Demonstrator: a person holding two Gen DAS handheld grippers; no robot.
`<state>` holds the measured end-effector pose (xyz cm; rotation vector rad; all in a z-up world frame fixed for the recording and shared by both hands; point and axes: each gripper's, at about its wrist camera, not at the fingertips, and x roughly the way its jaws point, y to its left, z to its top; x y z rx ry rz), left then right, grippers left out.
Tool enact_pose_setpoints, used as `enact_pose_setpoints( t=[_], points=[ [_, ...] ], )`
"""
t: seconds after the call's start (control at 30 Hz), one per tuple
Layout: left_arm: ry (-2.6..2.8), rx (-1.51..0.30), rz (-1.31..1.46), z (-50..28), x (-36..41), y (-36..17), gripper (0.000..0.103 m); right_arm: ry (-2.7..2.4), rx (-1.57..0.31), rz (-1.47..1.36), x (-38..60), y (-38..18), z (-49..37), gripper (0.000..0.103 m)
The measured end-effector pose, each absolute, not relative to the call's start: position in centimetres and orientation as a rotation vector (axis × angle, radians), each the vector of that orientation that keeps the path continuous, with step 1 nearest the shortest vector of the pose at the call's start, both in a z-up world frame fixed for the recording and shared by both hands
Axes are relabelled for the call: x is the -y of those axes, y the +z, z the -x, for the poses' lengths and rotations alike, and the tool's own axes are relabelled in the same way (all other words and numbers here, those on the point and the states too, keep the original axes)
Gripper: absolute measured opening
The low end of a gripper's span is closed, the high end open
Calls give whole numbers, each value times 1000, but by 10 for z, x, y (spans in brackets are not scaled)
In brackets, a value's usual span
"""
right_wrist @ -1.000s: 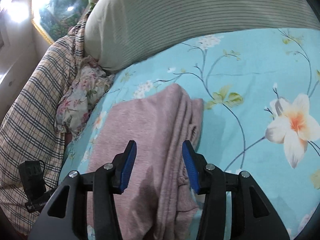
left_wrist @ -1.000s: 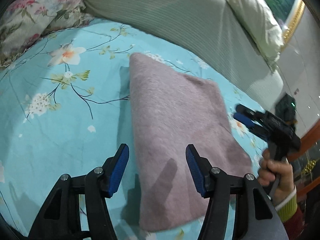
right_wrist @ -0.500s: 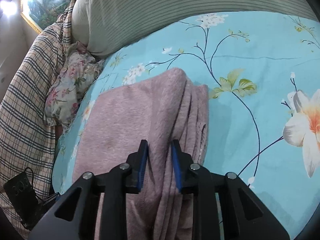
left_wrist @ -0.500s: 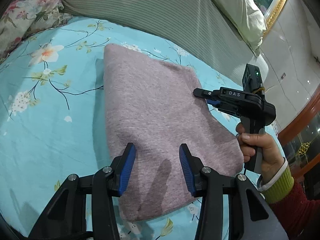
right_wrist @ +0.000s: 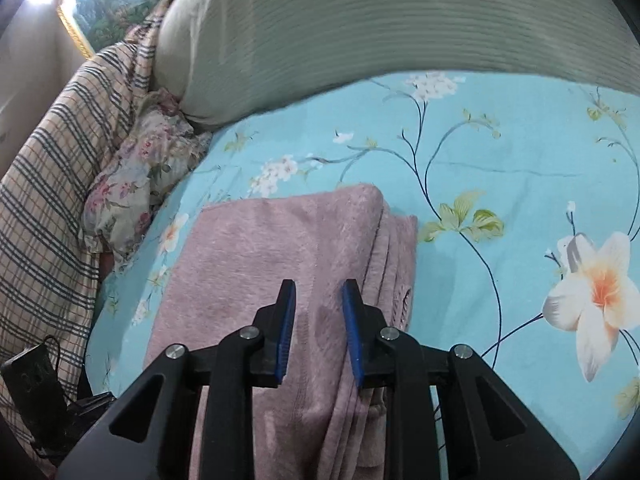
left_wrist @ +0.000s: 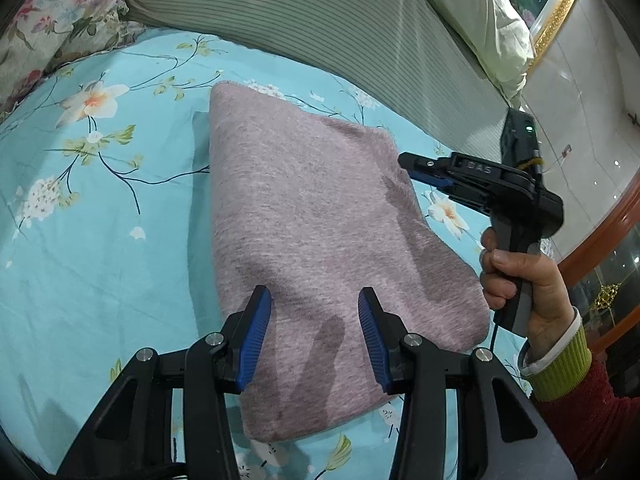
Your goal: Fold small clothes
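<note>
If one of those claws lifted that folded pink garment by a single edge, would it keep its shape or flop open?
Probably flop. The pink garment looks like soft fuzzy knit, and its stacked layers lie loose at the side, so they would likely sag and slide apart. It seems light for its bulk. The fuzzy surface should grip the gripper's blue pads rather than slip.

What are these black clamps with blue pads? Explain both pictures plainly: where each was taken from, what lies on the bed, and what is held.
No robot here: a person holds two hand-held grippers, each with a fisheye camera looking along its jaws. The left camera shows the left gripper, open above the folded mauve knitted garment, and the person's hand holding the right gripper. The right camera shows the right gripper's own jaws, narrowly apart over the garment's layered edge. The garment lies on a turquoise floral bedsheet. Nothing seems held.
</note>
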<state>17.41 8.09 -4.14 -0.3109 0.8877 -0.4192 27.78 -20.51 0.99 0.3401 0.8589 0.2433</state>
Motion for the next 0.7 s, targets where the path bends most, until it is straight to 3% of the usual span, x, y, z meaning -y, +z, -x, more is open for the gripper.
enact_pose_setpoints(
  t=[0.33, 0.37, 0.4, 0.57, 0.7],
  points=[
    [-415, -890, 319, -171, -85, -40, 45, 261, -864, -323, 194, 4, -276, 25],
    [-417, -889, 318, -172, -85, -39, 45, 268, -863, -309, 190, 6, -277, 11],
    [-421, -888, 315, -171, -83, -38, 45, 271, -863, -309, 189, 8, -277, 6],
    [-454, -885, 286, -171, -74, -34, 45, 299, -759, -406, 214, 38, -266, 6],
    [-471, -894, 277, -174, -66, -40, 45, 203, -842, -415, 233, 8, -277, 6]
  ],
)
